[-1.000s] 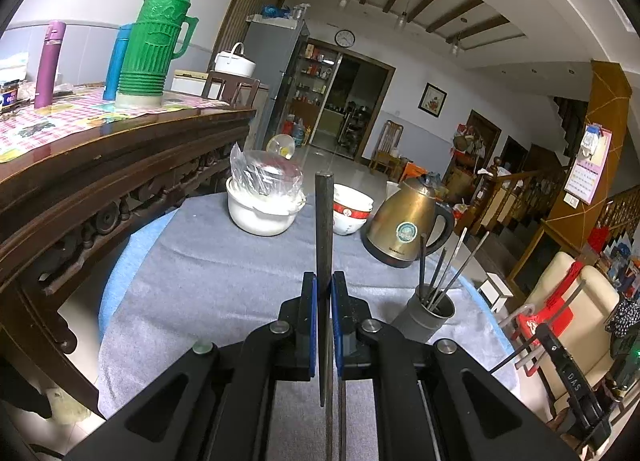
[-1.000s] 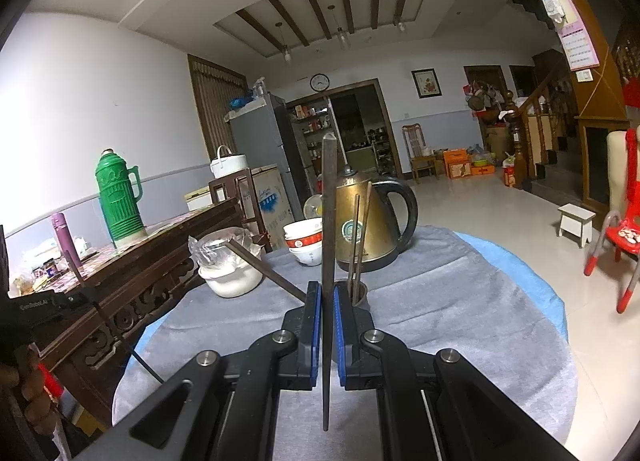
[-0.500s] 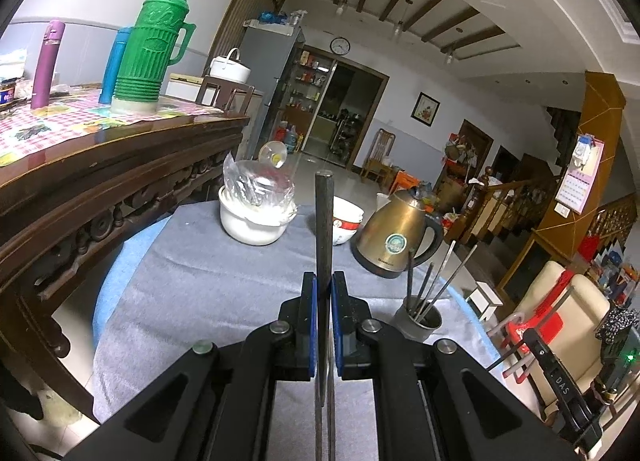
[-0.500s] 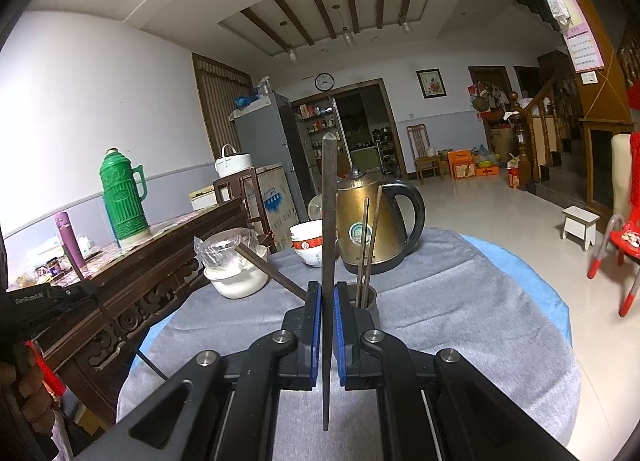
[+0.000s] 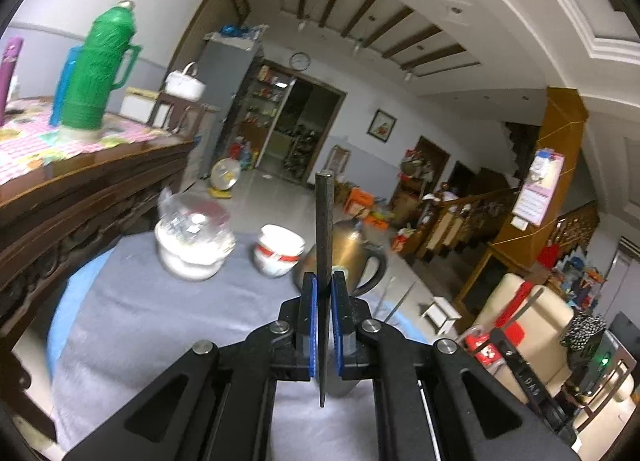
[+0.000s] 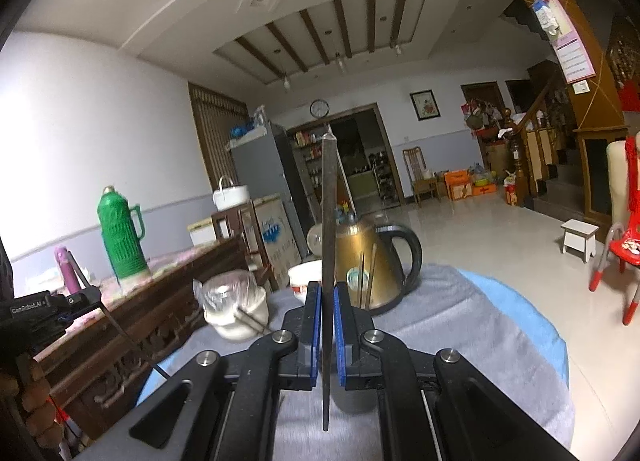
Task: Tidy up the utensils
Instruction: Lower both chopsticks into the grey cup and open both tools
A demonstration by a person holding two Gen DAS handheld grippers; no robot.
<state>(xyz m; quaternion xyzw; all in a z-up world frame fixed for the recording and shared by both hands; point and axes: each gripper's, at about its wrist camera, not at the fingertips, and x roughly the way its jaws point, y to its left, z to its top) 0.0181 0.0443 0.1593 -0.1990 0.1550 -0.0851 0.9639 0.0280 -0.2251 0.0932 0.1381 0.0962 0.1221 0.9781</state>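
We clamp one chopstick [image 5: 323,221] per gripper — left [image 5: 323,325], right [image 6: 327,331] — upright, tips at 12 o'clock, ready for holder.

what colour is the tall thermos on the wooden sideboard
Green thermos; it shows best in the left wrist view.

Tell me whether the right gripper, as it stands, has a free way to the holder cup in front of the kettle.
Probably yes. The right gripper, shut on a dark chopstick, sits just above and behind the cup, which shows below its fingers. Only the chopsticks already standing in the cup crowd the way; the kettle stands beyond.
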